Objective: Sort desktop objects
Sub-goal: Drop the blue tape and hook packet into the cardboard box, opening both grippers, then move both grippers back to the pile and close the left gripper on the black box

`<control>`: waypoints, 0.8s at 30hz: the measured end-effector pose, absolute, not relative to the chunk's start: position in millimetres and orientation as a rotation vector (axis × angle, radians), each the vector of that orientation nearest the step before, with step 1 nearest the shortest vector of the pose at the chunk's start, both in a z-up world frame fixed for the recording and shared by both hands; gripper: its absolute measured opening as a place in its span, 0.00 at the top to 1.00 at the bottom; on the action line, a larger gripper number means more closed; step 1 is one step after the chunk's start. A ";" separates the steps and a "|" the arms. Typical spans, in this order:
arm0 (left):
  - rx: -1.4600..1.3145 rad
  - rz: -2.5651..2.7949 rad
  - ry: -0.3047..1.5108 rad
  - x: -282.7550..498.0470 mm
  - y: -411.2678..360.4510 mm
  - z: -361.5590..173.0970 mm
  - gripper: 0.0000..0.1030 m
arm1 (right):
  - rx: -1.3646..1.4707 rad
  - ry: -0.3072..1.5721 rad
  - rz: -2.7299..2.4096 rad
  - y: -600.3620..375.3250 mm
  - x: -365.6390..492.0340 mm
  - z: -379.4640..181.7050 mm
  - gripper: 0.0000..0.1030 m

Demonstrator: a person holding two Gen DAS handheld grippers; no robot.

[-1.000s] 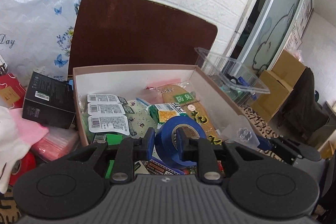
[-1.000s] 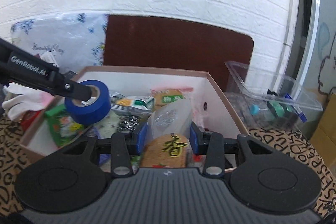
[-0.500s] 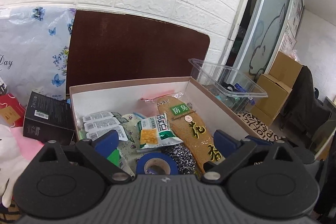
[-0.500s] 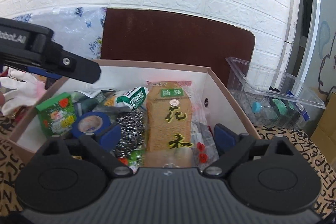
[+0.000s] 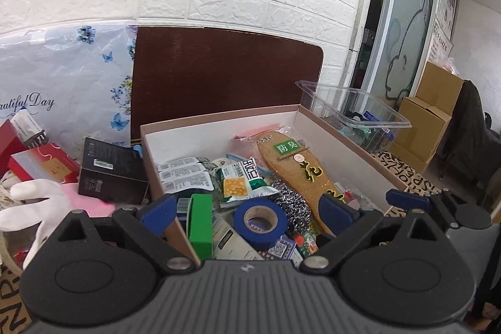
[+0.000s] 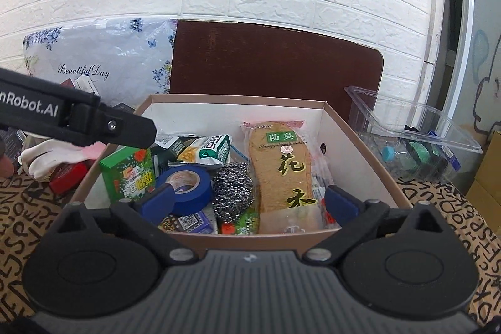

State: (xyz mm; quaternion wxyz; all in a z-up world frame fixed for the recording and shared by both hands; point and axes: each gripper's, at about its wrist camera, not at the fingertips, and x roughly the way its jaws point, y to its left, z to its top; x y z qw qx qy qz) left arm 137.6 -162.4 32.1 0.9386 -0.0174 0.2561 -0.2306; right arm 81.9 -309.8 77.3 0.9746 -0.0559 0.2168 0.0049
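A brown cardboard box [image 6: 360,146] with white inner walls holds several items. A blue tape roll [image 5: 260,219] lies flat in it, also in the right wrist view [image 6: 184,183]. A packaged brown insole [image 6: 281,165] lies along the box's right side, also in the left wrist view [image 5: 300,174]. My left gripper [image 5: 247,213] is open and empty above the box's near left. My right gripper [image 6: 247,204] is open and empty at the box's near edge. The left gripper's black finger [image 6: 125,132] crosses the right wrist view.
In the box lie a steel scourer [image 6: 233,187], a green box [image 6: 128,174] and snack packets [image 5: 244,180]. A clear plastic tub [image 6: 416,143] stands right of the box. A black box [image 5: 109,174], red boxes [image 5: 40,165] and a white glove [image 5: 34,205] lie to the left.
My left gripper opened and let the blue tape roll drop into the box. My right gripper opened and let the insole package lie in the box. Both grippers pulled back.
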 end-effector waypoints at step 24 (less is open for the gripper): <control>-0.115 -0.263 0.485 60.0 -20.6 20.6 0.03 | 0.023 0.395 0.242 -191.9 37.6 82.5 0.02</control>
